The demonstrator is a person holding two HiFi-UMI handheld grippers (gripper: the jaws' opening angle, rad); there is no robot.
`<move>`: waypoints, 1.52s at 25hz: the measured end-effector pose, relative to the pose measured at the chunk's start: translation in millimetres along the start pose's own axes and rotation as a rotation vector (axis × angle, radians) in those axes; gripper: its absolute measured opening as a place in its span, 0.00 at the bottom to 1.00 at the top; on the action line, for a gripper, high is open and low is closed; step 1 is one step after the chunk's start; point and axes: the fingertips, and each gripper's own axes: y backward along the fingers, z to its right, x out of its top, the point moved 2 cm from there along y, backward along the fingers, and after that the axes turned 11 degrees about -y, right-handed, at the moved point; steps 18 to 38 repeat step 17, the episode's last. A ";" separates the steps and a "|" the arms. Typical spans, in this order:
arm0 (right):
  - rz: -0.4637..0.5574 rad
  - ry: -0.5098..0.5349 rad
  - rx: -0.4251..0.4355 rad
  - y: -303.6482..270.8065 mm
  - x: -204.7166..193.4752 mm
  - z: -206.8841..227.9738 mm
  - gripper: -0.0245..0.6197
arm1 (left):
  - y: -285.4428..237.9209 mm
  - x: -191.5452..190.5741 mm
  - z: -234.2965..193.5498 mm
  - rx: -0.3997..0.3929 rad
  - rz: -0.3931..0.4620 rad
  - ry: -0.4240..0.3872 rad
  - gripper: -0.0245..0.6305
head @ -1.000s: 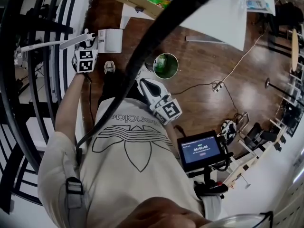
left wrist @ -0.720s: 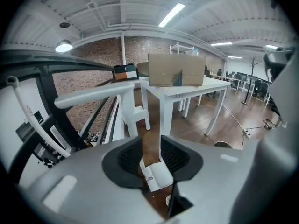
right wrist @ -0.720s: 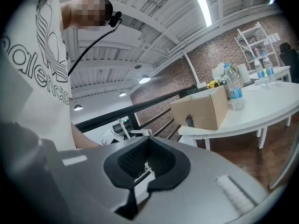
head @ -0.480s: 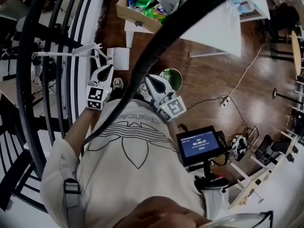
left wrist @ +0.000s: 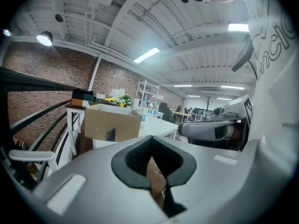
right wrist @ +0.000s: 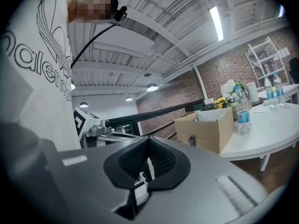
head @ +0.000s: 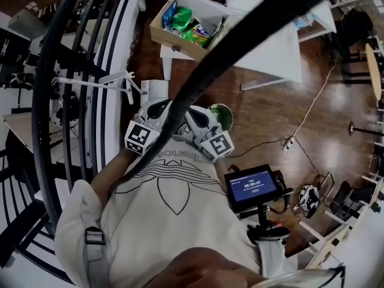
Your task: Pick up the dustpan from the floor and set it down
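Fig. 1. Left tongs [head: 166, 105] and right tongs [head: 187, 114], both pressed together and empty, at chest. Dustpan [head: 90, 81] sits down just up-left of them, long handle running leftward; left tongs nearer.

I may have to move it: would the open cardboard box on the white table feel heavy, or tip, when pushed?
Probably light: the cardboard box seems to hold mostly snack bags. Its broad, low shape suggests it would slide rather than tip.
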 end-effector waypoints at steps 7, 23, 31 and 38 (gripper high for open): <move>0.003 0.012 0.006 11.4 5.6 1.8 0.04 | -5.9 3.6 10.0 -0.009 -0.032 0.002 0.07; -0.019 0.004 0.025 7.0 4.8 5.9 0.04 | -14.2 7.2 13.5 -0.044 -0.046 -0.032 0.07; -0.019 0.004 0.025 7.0 4.8 5.9 0.04 | -14.2 7.2 13.5 -0.044 -0.046 -0.032 0.07; -0.019 0.004 0.025 7.0 4.8 5.9 0.04 | -14.2 7.2 13.5 -0.044 -0.046 -0.032 0.07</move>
